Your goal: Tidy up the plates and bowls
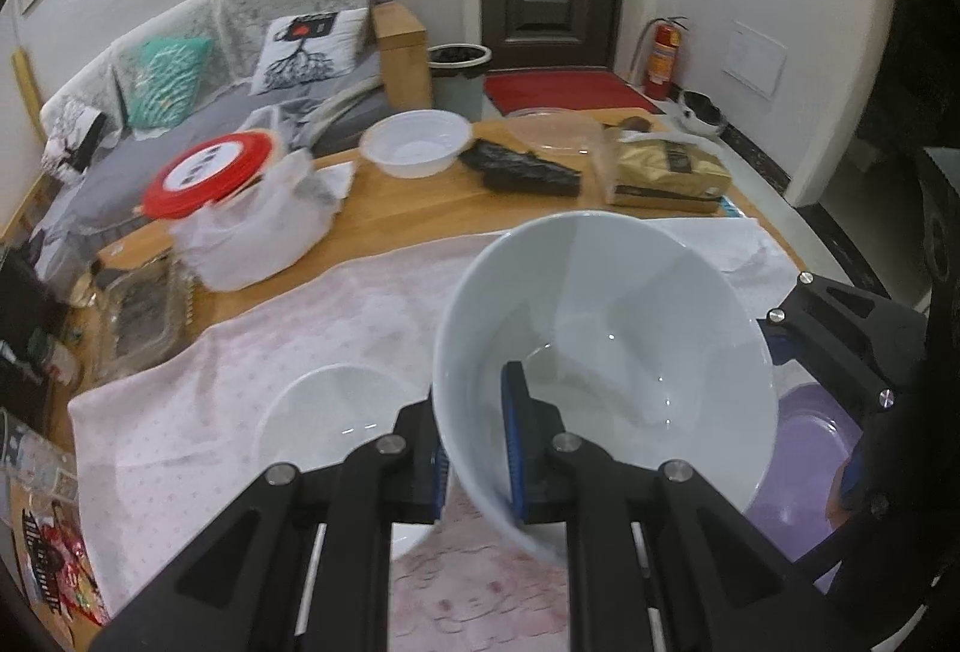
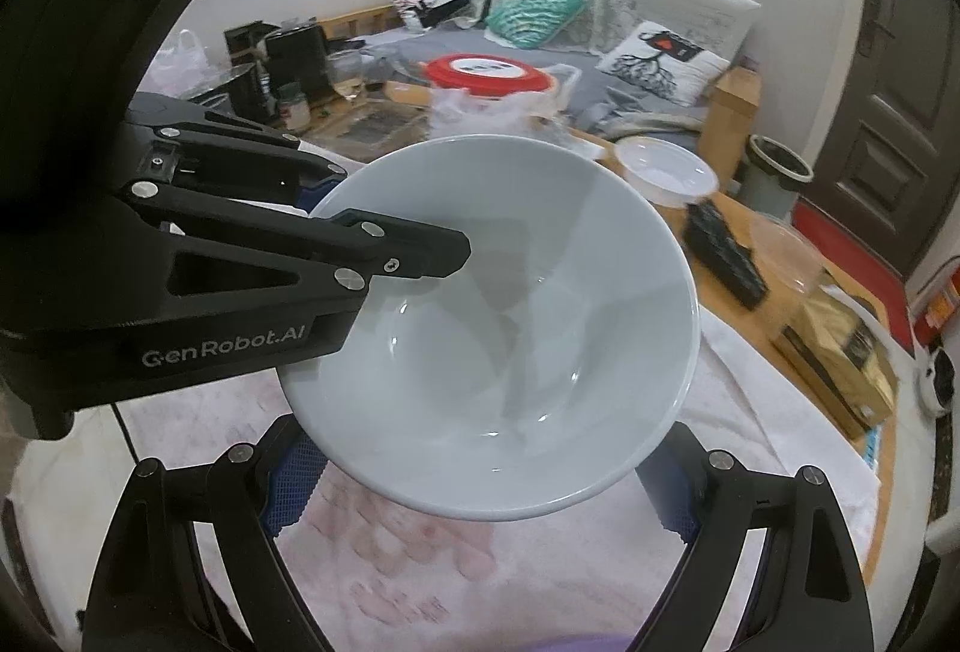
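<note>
Your left hand-held gripper [image 1: 477, 463] fills the bottom of its own view, jaws nearly closed and pinching the near rim of the white bowl [image 1: 606, 352], one blue pad inside the wall and one outside. That bowl hangs tilted above the pink cloth [image 1: 198, 412] covering the surface, its mouth facing the camera.

Only the left view shows a second white bowl [image 1: 327, 415] resting on the cloth just left of the held bowl, and a purple plate [image 1: 804, 442] lying to the held bowl's right, partly behind your other tool. Far beyond the held bowl it also shows a plastic bowl [image 1: 417, 141], a red-lidded container [image 1: 213, 175] to the far left of it, and a gold packet [image 1: 672, 172] behind it to the right.

The right view shows what the left cannot: your right hand-held gripper [image 2: 480, 496] spread wide beneath the held bowl [image 2: 510, 328], its blue pads [image 2: 291, 484] flanking the underside. I cannot tell whether they press on the bowl or merely straddle it. The left tool reaches in from the left of that bowl, its finger lying over the rim.

Both tools point steeply down toward the cloth, the left one at the held bowl's left side, the right one at its near side.
</note>
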`<state>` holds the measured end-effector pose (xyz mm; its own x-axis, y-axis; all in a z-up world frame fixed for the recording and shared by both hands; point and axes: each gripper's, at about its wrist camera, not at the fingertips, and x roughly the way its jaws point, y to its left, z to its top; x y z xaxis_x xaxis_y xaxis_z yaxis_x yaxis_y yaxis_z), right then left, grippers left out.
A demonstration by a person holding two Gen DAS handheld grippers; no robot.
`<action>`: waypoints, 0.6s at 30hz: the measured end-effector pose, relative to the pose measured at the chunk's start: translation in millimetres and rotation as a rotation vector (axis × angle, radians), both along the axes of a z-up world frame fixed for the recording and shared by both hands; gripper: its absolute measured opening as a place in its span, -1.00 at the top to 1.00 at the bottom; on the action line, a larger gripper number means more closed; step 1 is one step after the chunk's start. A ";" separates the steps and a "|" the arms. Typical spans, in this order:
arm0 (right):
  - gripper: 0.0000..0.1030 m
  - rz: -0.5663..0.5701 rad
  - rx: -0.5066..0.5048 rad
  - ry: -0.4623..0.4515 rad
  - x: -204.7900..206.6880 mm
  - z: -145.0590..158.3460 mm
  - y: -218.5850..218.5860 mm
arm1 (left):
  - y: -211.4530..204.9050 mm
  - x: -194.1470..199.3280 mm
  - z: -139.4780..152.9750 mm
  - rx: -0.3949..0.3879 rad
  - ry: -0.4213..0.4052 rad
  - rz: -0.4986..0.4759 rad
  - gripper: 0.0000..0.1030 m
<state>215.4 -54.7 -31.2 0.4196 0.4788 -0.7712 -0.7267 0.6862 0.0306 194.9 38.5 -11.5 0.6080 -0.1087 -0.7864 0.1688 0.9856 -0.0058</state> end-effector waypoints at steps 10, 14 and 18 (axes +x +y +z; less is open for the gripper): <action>-0.67 0.071 -0.031 0.009 7.0 -13.4 68.1 | 65.0 1.1 -17.6 -0.013 0.029 0.076 0.76; -0.67 0.092 -0.040 0.026 12.5 -22.3 88.2 | 87.4 5.2 -30.4 -0.033 0.048 0.098 0.76; -0.67 0.108 -0.061 0.048 18.3 -33.7 106.4 | 98.9 8.4 -42.0 -0.032 0.070 0.104 0.76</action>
<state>233.7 51.7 -64.9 0.3299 0.4710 -0.8181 -0.7952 0.6057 0.0281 203.2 137.4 -53.5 0.5610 -0.0737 -0.8245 0.0636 0.9969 -0.0459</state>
